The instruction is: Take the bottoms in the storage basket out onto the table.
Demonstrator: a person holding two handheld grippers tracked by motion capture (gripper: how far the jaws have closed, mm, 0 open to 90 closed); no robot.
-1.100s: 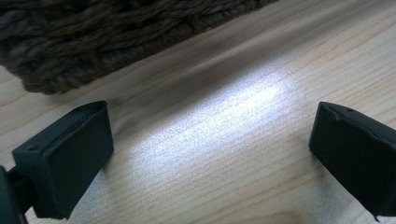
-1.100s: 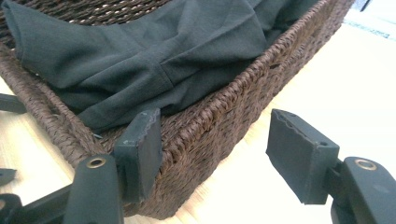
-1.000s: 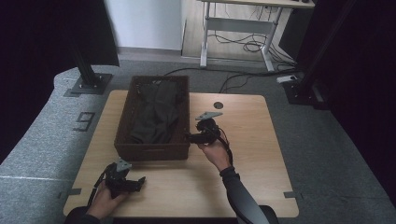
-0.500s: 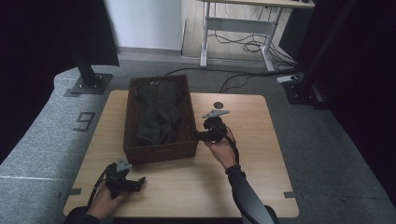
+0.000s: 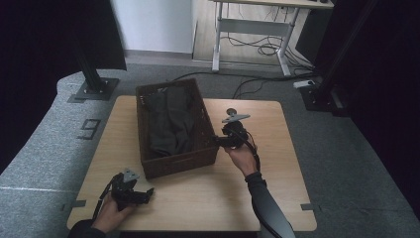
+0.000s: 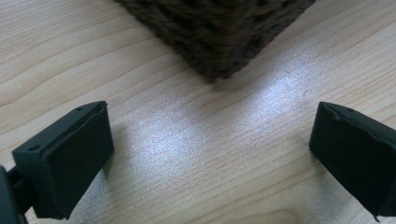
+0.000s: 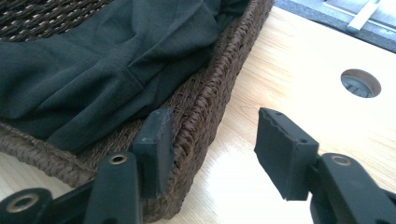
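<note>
Two grippers work at a wooden table (image 5: pixel 257 198) that bears one woven basket (image 5: pixel 198 156). Its long axis runs from the near edge toward the far edge, tilted slightly left at the far end. The right gripper (image 5: pixel 218 140) sits at the basket's right wall, near the near-right corner; in the right gripper view its jaws straddle the rim (image 7: pixel 201 119), one pad inside, the other outside over bare table. They have just been closing, yet a gap remains on the outer side, so the wall is not yet clamped. The left gripper (image 5: pixel 148 191) rests on the table near the front edge, jaws wide apart and empty, pointing at the basket's near-left corner (image 6: pixel 224 70), close but apart. The right hand is the nearer one. Inside the basket lies a crumpled dark cloth (image 5: pixel 171 124), covering most of the floor.
</note>
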